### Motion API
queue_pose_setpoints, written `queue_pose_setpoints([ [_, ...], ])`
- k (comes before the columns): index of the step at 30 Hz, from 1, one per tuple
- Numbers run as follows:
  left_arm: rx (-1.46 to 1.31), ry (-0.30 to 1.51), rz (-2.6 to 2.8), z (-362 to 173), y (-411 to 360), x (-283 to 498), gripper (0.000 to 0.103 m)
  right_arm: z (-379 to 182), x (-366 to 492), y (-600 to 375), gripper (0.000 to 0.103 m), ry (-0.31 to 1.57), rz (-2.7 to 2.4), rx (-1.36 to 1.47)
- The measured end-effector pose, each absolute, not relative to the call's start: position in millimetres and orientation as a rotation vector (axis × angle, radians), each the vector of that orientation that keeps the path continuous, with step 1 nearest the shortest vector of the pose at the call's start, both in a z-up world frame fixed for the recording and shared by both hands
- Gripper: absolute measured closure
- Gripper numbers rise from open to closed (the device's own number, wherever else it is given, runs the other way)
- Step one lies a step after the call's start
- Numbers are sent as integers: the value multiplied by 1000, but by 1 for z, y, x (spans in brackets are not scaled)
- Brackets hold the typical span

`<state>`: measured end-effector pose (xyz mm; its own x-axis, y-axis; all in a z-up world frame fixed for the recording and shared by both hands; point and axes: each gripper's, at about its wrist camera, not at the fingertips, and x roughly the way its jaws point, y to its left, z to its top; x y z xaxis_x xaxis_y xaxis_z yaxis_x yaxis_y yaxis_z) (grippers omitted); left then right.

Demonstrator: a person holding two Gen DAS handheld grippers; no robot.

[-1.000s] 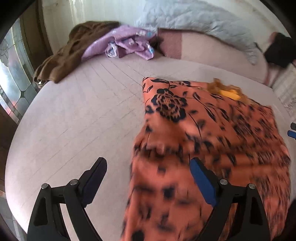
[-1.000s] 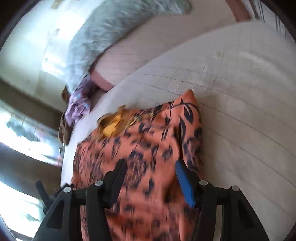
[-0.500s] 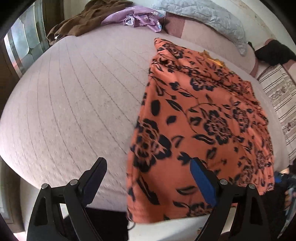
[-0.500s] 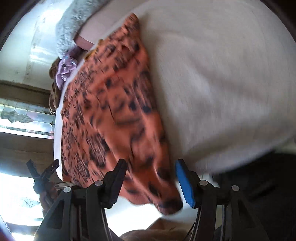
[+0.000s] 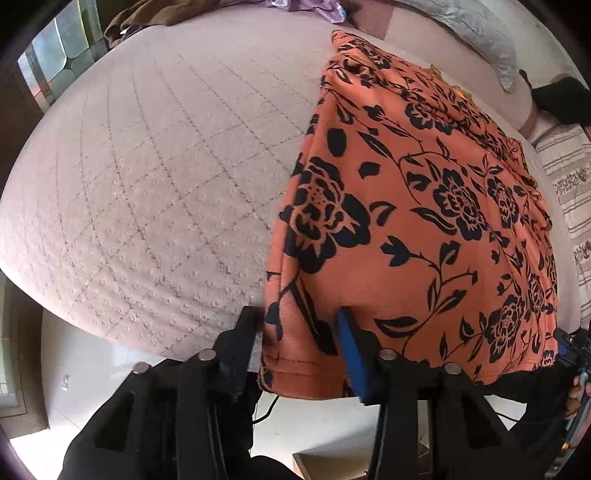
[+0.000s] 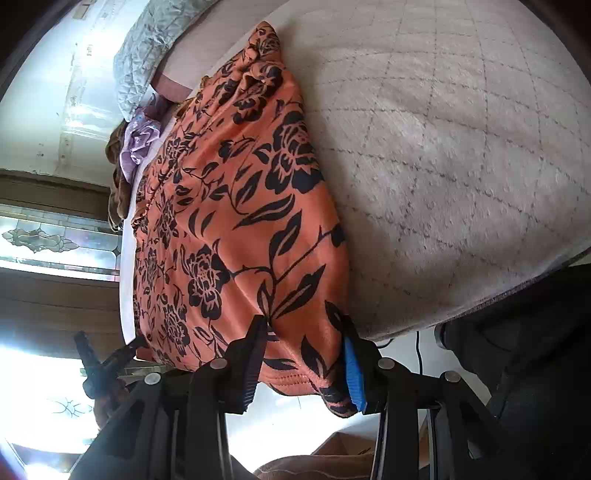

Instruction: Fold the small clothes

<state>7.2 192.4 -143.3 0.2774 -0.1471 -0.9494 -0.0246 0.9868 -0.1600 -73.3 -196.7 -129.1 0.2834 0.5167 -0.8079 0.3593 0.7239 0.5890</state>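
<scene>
- Left gripper (image 5: 301, 332) pointed steeply down at the near edge of the bed; its jaws had just been closing and sat on the near left corner of the orange floral garment (image 5: 424, 206), black finger at the cloth's left edge, blue pad (image 5: 351, 354) pressed into the fabric.
- Right gripper (image 6: 304, 347) likewise had just been closing, clamped on the near right corner of the same garment (image 6: 240, 221); hem bunched between black finger and blue pad (image 6: 354, 373).
- Garment lay spread flat on the bedspread (image 5: 155, 177), near hem hanging over the bed edge, far end rumpled toward the headboard side.
- Bedspread was pale, quilted in a diamond pattern; bare on both sides of the garment.
- No containers visible in either view.
- Floor tiles (image 5: 85, 365) and a dark cable (image 5: 266, 410) showed below the bed edge.
- Far side: purple crumpled cloth (image 6: 138, 142), brown cloth (image 5: 147, 11), grey quilted pillow (image 5: 476, 26).
- Striped fabric (image 5: 569, 192) at the right edge of the left view, black item (image 5: 561, 99) beyond it.
- Stained-glass window (image 6: 55, 240) at left in the right view.
</scene>
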Motion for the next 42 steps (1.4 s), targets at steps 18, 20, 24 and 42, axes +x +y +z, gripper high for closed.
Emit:
queue_pose_setpoints([
  [18, -162, 1177, -142, -109, 179, -19, 96, -71, -65, -202, 96, 1210, 224, 792],
  [20, -149, 1253, -108, -132, 187, -11, 94, -82, -62, -204, 92, 1237, 230, 793],
  [24, -166, 1297, -81, -137, 190, -3, 90, -123, -56, -203, 92, 1364, 193, 859],
  [42, -195, 1343, -112, -134, 190, 19, 97, -129, -37, -220, 95, 1340, 214, 958],
])
